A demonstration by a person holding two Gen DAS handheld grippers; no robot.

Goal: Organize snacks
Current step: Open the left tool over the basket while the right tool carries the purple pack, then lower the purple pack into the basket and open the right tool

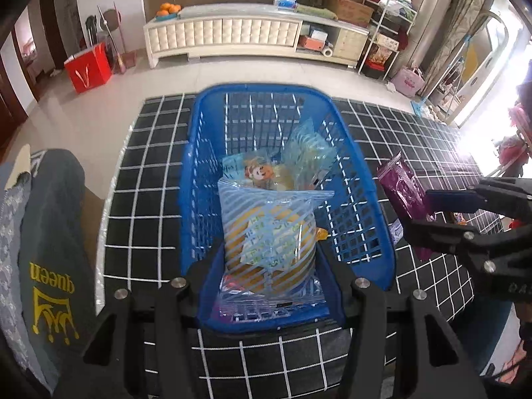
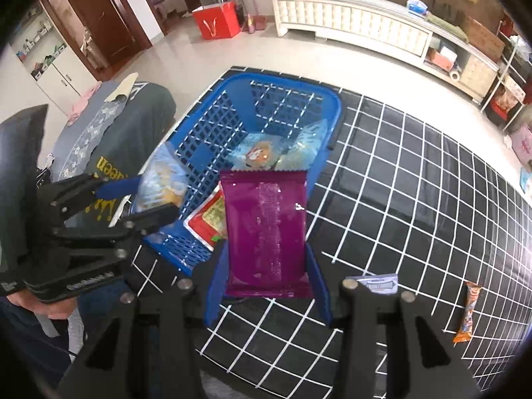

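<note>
A blue slatted basket (image 1: 259,88) (image 2: 282,79) stands on a black cloth with a white grid (image 1: 149,166). My left gripper (image 1: 271,266) (image 2: 143,199) is shut on a clear blue-striped snack bag (image 1: 269,232) (image 2: 163,183) with yellow contents, held over the basket's near end. My right gripper (image 2: 266,279) (image 1: 429,212) is shut on a purple packet (image 2: 266,232) (image 1: 402,186), held upright just outside the basket's right wall. A cartoon-printed packet (image 1: 262,173) (image 2: 259,153) and a red packet (image 2: 206,219) lie inside the basket.
An orange snack bar (image 2: 467,312) and a small blue-white packet (image 2: 379,282) lie on the cloth to the right. A chair draped with a dark "queen" garment (image 1: 53,232) stands left of the table. A red bag (image 1: 88,66) and a white cabinet (image 1: 232,33) are beyond.
</note>
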